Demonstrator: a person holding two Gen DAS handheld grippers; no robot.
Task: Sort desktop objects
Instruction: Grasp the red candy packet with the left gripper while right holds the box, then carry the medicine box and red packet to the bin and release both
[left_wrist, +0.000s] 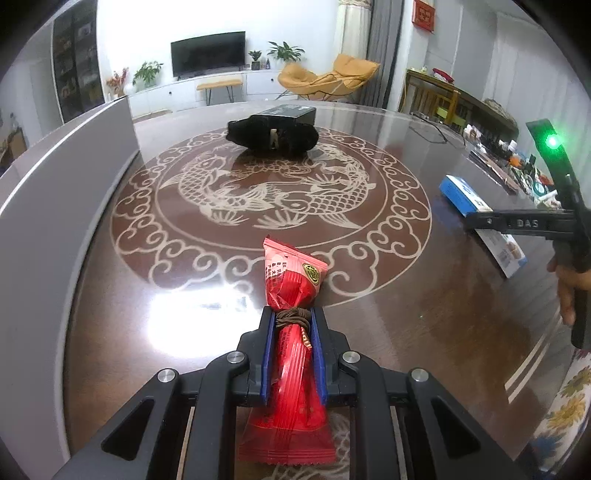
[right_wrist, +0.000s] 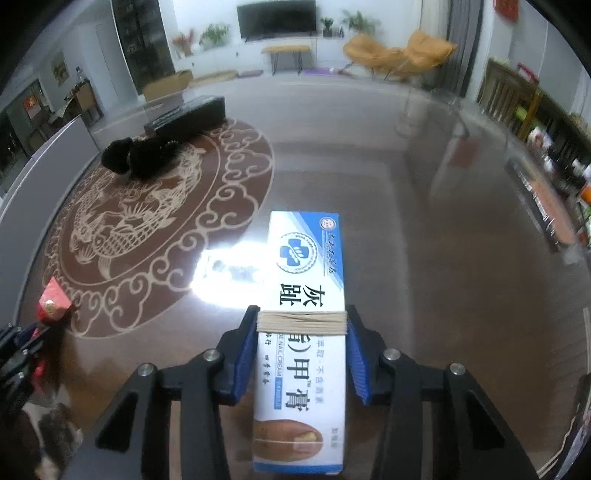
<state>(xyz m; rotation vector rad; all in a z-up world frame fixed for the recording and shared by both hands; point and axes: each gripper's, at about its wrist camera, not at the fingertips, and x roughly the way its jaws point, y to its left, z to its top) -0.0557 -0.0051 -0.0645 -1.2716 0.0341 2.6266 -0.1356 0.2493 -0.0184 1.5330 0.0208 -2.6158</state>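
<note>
Table (left_wrist: 406, 332) edges cut off by lens. Black box (left_wrist: 286, 112) lay toward far edge, black fuzzy item (left_wrist: 273, 136) touching it, identity unclear. Right gripper (right_wrist: 302, 319) level over table, fingers clamped on cream box (right_wrist: 304, 258). Left gripper (left_wrist: 293, 319) low, fingers clamped on red packet (left_wrist: 291, 288). Only left view showed hand (left_wrist: 567, 284).

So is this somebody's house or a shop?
Most likely a house, in the living room. There is a TV on a low white cabinet, an orange lounge chair and potted plants behind the carp-patterned table.
</note>
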